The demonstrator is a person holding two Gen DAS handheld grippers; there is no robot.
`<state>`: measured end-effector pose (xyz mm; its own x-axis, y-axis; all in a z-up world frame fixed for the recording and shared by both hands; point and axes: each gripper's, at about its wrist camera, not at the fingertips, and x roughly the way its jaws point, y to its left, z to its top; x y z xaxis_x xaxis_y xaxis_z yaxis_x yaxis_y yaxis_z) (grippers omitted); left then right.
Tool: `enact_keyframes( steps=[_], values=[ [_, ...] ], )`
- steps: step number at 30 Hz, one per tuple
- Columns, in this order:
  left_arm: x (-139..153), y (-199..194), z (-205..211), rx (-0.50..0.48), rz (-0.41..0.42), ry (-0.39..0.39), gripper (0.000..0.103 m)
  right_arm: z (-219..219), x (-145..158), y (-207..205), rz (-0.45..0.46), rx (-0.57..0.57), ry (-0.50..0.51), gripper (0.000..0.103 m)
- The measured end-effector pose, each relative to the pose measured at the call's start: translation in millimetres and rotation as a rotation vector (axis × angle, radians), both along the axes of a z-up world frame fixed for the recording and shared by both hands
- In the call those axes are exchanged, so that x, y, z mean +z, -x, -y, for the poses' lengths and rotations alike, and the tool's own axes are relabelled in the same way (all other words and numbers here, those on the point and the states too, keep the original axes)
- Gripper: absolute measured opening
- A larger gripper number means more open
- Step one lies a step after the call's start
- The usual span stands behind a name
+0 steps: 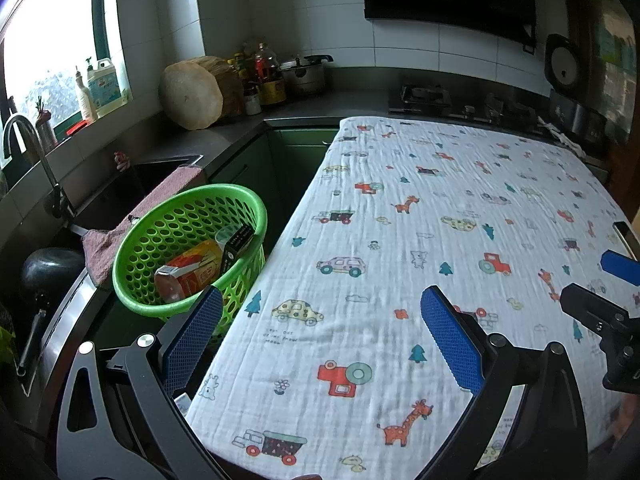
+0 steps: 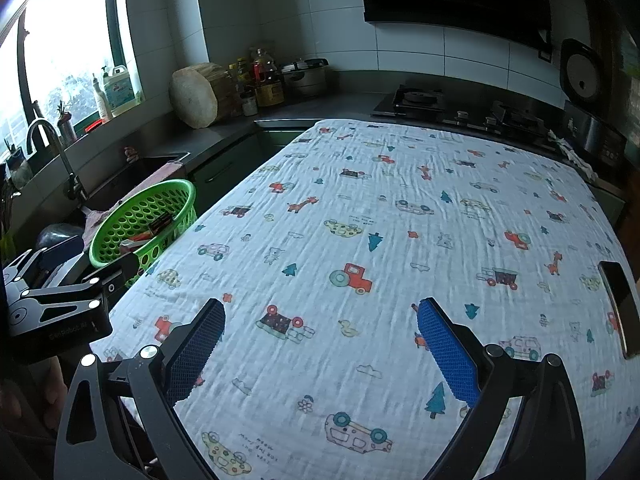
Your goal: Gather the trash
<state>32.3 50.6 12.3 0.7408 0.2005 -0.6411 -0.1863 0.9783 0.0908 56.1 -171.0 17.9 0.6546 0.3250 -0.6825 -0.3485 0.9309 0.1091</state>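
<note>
1. While both hover above the printed muslin cloth (image 2: 360,216), the left gripper (image 1: 320,320) and right gripper (image 2: 320,320) stand spread wide, their blue textured pads empty.
2. Beyond the cloth's left edge, the perforated green basket (image 1: 240,204) holds an orange carton (image 1: 192,268) and a black box (image 1: 238,242).

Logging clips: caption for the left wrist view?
Open left gripper hovers above patterned cloth; green basket beside it holds an orange carton.

We see our right gripper (image 2: 320,344) above the desk (image 2: 400,208), jaws spread wide with nothing between them. At the desk's left edge sits a green basket (image 2: 120,240) holding trash (image 2: 160,226). Our left gripper (image 2: 72,292) shows beside it.
</note>
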Motion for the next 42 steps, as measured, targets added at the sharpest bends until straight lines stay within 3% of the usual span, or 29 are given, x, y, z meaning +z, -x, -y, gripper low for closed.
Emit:
enact_keyframes(
  steps=[32, 42],
  values=[
    [-3.0, 2.2, -4.4, 0.006, 0.002, 0.041, 0.098, 1.4, -0.3, 0.0, -0.003, -0.001, 0.002, 0.094],
    [-4.8, 1.7, -2.8, 0.015, -0.008, 0.016, 0.098, 1.9, -0.8, 1.0, -0.004, -0.003, 0.003, 0.094]
  ],
)
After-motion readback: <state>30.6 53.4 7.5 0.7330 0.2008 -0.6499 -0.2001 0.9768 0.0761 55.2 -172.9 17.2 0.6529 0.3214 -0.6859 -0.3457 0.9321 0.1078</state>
